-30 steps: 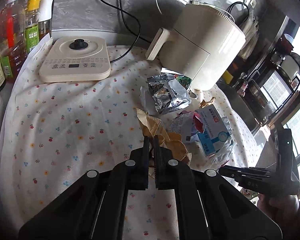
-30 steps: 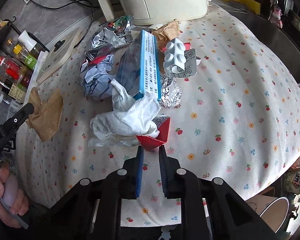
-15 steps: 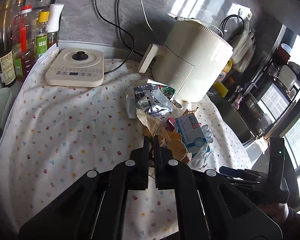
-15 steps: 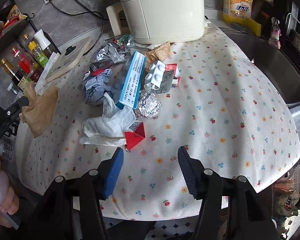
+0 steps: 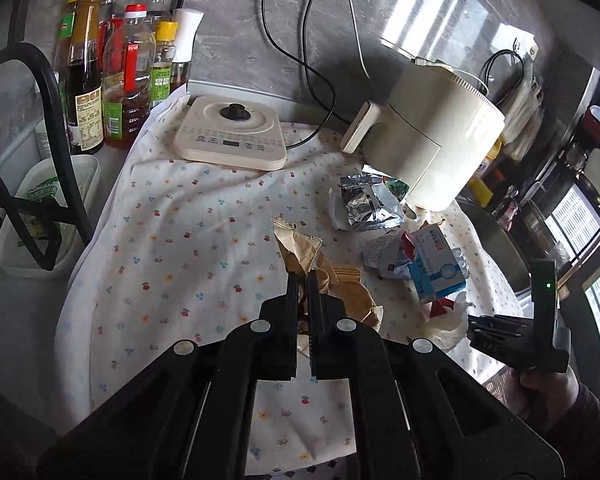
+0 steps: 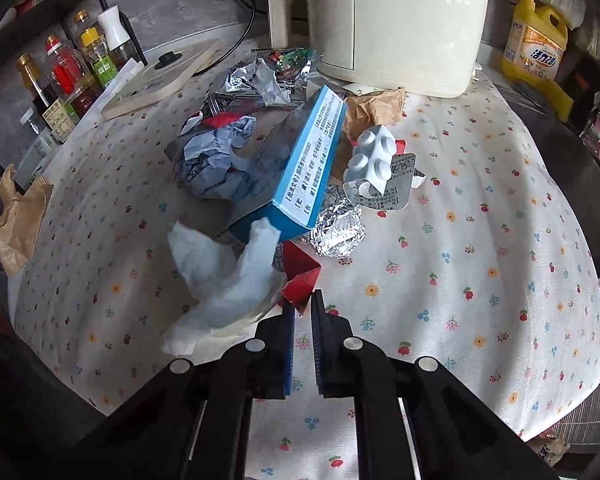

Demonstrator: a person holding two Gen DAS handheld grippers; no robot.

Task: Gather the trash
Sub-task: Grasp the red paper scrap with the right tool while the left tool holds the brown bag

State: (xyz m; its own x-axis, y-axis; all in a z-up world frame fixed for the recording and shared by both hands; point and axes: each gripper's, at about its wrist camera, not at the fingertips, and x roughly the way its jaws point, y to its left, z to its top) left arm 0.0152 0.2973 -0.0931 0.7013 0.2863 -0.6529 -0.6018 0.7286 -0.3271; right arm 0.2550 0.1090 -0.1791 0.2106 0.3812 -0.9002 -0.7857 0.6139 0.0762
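At the far left, bottles (image 5: 112,76) crowded the wall edge of the table (image 5: 188,240), with a cream hob (image 5: 230,136) just beside them. From there a wide stretch of bare flowered cloth ran toward the near edge, open enough for any reach. The left hand-held gripper (image 5: 303,280) stood pressed together on a crumpled brown paper bag (image 5: 300,246), which hung lifted over the cloth. Right of it the trash lay bunched below the cream air fryer (image 5: 432,140): a silver foil packet (image 5: 366,204), a blue box (image 6: 296,160) tilted on crumpled paper, a white blister pack (image 6: 370,156) and a foil ball (image 6: 338,228) touching the box's near end. A white tissue (image 6: 224,276) and a red wrapper (image 6: 298,276) lay nearest the front. The right hand-held gripper (image 6: 302,306) was closing, its tips pinching the red wrapper's corner. Beyond that the cloth lay bare to the rounded right edge, a yellow detergent bottle (image 6: 536,40) behind it.
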